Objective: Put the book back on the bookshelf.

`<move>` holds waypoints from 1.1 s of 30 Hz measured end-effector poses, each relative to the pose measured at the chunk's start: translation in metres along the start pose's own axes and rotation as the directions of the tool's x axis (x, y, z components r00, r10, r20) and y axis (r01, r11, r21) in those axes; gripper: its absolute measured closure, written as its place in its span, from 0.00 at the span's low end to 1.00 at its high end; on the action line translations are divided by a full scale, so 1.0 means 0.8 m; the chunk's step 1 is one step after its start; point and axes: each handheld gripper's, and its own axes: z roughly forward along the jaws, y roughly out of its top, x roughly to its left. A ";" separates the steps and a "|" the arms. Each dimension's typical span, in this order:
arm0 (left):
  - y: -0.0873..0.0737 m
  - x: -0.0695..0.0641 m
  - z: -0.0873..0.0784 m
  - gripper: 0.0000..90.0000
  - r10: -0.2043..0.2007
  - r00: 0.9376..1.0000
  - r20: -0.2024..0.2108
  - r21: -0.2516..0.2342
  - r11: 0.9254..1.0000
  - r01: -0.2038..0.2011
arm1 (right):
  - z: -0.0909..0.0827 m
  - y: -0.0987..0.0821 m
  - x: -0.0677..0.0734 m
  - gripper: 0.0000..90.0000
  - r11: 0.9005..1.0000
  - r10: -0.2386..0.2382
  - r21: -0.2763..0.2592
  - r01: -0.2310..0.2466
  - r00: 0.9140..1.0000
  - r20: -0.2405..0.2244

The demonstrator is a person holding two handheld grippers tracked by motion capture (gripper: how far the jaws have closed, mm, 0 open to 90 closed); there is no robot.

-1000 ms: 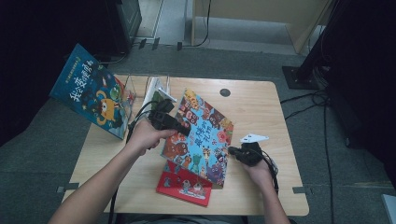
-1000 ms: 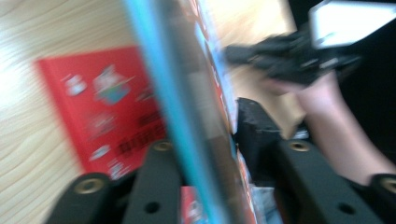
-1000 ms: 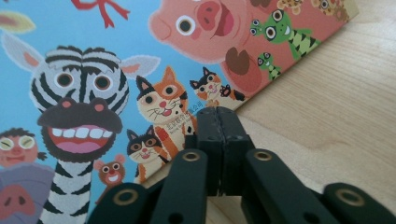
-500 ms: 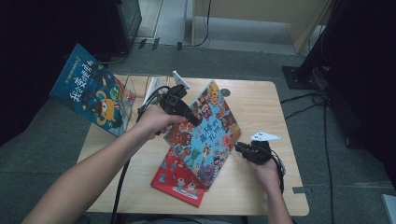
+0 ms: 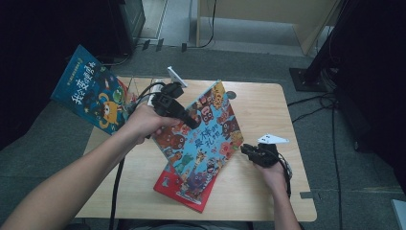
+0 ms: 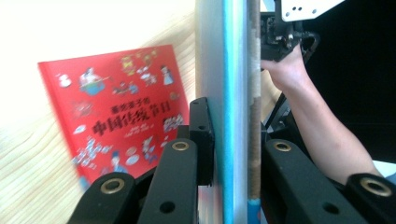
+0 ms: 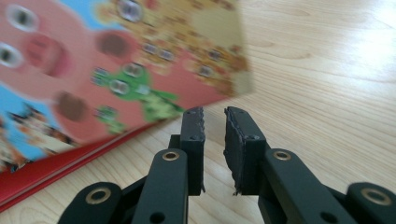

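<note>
High view, left to right: a blue book (image 5: 91, 93) stands tilted off the table's (image 5: 268, 103) far left corner, where it was a second ago. The left tool (image 5: 190, 122) is clenched on the upper edge of the colourful picture book (image 5: 203, 143), its jaws having just closed a little further on it. Since the earlier frame that book's gripped side has come up, so it now slopes from the table's middle toward the far edge, its lower corner resting on the red book (image 5: 170, 184) that lies flat near the near edge. The left forearm reaches in diagonally from the near left corner, wrist raised. In the left tool's view the picture book's edge (image 6: 233, 93) sits between the pads. The right tool (image 5: 245, 149) rests low near the right edge, beside the picture book; its jaws, which have just parted a little, stand slightly apart on nothing. The picture book's cover (image 7: 93, 70) is blurred in the right tool's view, cut off at the frame's left.
</note>
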 end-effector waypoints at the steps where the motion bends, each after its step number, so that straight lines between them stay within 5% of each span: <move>1: -0.006 0.001 -0.006 0.90 0.001 1.000 -0.005 -0.005 1.000 -0.001 | 0.002 0.002 0.002 0.86 1.000 0.005 0.016 -0.005 1.000 -0.004; 6: -0.036 0.006 -0.033 0.90 0.007 0.999 -0.046 -0.040 0.999 -0.009 | 0.011 0.009 0.013 0.84 1.000 -0.023 0.009 0.023 0.999 -0.022; 18: -0.097 0.041 -0.075 0.90 -0.071 0.996 -0.046 -0.091 0.994 0.067 | 0.033 0.021 0.036 0.79 0.996 -0.092 0.007 0.093 0.994 -0.053; 33: -0.171 0.074 -0.120 0.90 -0.188 0.979 -0.074 -0.177 0.969 0.172 | 0.066 0.028 0.047 0.70 0.986 -0.157 0.050 0.161 0.985 -0.075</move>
